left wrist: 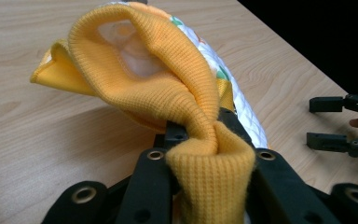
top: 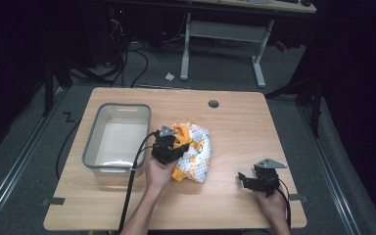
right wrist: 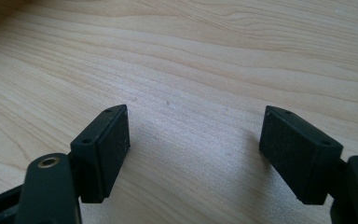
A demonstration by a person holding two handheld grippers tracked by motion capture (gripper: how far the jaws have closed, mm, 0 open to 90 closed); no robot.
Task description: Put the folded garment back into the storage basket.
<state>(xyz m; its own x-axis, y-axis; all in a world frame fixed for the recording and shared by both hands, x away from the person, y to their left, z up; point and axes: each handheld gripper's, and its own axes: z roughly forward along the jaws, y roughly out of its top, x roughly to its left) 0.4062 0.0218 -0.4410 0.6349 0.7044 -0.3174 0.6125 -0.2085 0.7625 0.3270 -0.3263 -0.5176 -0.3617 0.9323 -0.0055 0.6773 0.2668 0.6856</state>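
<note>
The person's left hand point(top: 157, 172) reaches in from the table's near edge, holding the left gripper point(top: 172, 148) with its jaws clamped on a fold of ribbed yellow cuff point(left wrist: 205, 158) of what appears to be a child's garment. The right hand point(top: 270, 200) holds the right gripper point(top: 245, 178) low at the near right, jaws spread wide apart and gripping nothing, pointing leftward.

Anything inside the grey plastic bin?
The grey plastic bin looks empty: its pale floor shows in the high view. The strip behind its near wall is hidden. The yellow knit garment lies on the table beside it.
</note>
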